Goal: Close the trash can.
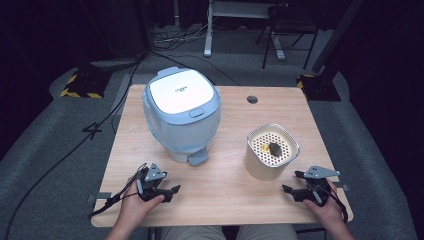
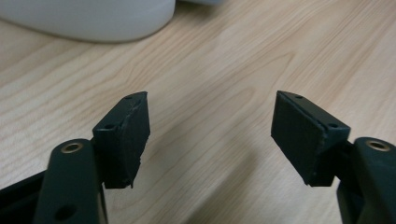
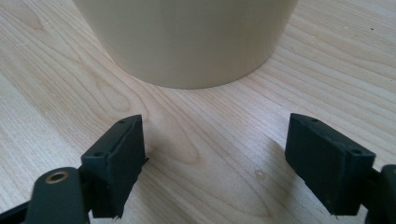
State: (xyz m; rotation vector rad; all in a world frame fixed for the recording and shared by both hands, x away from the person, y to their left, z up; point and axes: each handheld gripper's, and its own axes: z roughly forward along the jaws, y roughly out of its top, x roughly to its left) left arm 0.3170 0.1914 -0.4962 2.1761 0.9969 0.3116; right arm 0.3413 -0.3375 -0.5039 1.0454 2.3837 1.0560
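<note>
The surface (image 1: 220, 180) holds a closed cooker (image 1: 181, 112) at 11 o'clock and a beige pot (image 1: 270, 152) at 3 o'clock, something dark lying on its perforated insert. Nothing looks handled yet. The left gripper (image 1: 169, 191) at 7 o'clock and right gripper (image 1: 292, 184) at 5 o'clock both rest wide and empty, the right nearest the pot.

Both hands carry a black gripper, the left gripper (image 1: 159, 188) and right gripper (image 1: 306, 188), each topped by a grey three-cornered plate, trailing a black cable, with brass-ringed screw holes behind flat black pads (image 2: 133, 135).
</note>
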